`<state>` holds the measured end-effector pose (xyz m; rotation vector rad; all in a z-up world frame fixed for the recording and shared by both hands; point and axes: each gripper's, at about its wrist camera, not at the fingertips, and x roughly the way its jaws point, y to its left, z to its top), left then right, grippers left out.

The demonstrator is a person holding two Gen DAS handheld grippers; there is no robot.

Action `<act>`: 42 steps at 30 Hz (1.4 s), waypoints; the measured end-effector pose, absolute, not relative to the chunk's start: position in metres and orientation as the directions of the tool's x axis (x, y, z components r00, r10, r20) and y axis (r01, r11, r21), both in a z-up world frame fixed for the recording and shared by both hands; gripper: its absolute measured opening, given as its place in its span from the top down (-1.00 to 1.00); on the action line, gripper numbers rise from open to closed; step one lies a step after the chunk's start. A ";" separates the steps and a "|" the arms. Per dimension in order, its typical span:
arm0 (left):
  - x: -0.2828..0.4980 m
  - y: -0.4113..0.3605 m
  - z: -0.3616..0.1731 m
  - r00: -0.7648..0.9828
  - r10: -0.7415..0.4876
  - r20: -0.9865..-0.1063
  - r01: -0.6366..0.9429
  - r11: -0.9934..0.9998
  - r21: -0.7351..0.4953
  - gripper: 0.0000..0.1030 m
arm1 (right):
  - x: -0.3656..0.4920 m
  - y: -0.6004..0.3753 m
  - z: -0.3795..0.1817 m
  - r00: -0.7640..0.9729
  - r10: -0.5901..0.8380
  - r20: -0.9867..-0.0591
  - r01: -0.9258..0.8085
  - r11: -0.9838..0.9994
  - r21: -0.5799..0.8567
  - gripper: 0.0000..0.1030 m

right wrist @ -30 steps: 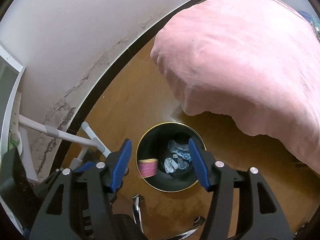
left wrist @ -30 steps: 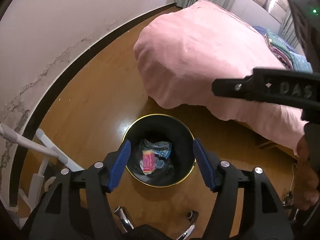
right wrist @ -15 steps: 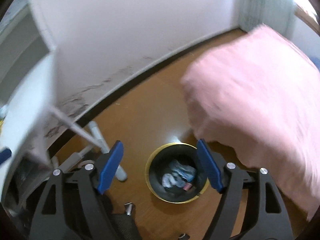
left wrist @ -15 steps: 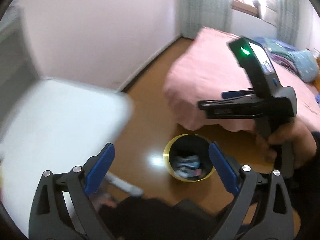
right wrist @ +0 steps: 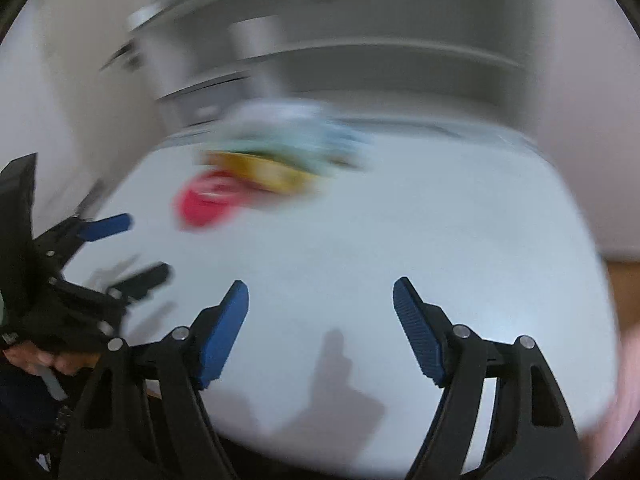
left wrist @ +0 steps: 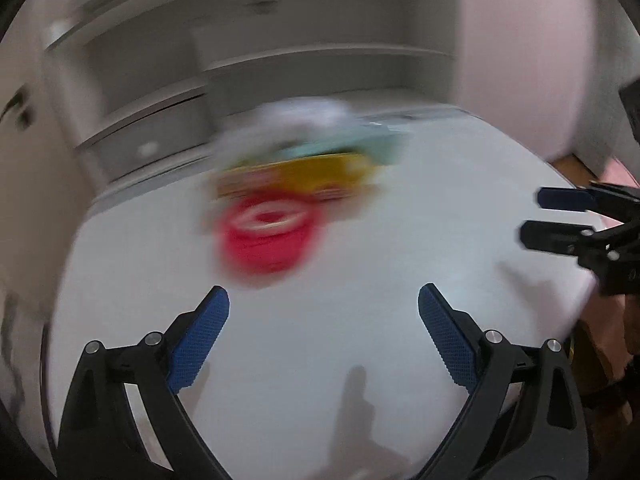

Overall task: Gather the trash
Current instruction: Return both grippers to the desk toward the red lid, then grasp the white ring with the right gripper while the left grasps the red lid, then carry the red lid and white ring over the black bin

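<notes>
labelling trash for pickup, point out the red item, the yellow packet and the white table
red item (left wrist: 266, 236), left wrist view, its blurred red side
yellow packet (left wrist: 320, 174), left wrist view, middle of its face
white table (left wrist: 360, 280), left wrist view, bare top

Each gripper (left wrist: 323, 340) has black angular arms, silver round screws, and blue ribbed pads (left wrist: 198, 344) over the white tabletop (left wrist: 360, 260).

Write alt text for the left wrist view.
Blurred: the open left gripper, holding nothing, faces a white table with a red round item and yellow packaging. The right gripper enters at right.
</notes>
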<state>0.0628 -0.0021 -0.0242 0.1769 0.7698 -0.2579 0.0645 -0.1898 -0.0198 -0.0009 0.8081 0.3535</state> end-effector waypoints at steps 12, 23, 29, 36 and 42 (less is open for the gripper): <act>0.053 0.101 -0.046 0.658 -0.129 -0.742 0.133 0.990 -0.054 -0.80 | 0.176 -0.013 -0.035 0.491 0.334 -0.805 -0.599 0.800 -0.033 0.36; 0.080 0.091 -0.056 0.638 -0.165 -0.752 0.159 0.984 -0.080 -0.80 | 0.173 -0.021 -0.027 0.507 0.350 -0.787 -0.600 0.799 -0.031 0.87; 0.110 0.057 -0.053 0.622 -0.213 -0.754 0.219 0.971 -0.093 -0.80 | 0.143 -0.056 0.013 0.527 0.464 -0.712 -0.588 0.804 0.088 0.87; 0.155 0.013 -0.064 0.590 -0.167 -0.790 0.216 0.975 -0.045 -0.81 | 0.109 -0.126 0.015 0.565 0.433 -0.702 -0.488 0.862 0.138 0.87; 0.175 -0.004 -0.065 0.570 -0.113 -0.814 0.189 0.982 -0.004 -0.81 | 0.084 -0.191 0.000 0.597 0.385 -0.704 -0.375 0.909 0.179 0.87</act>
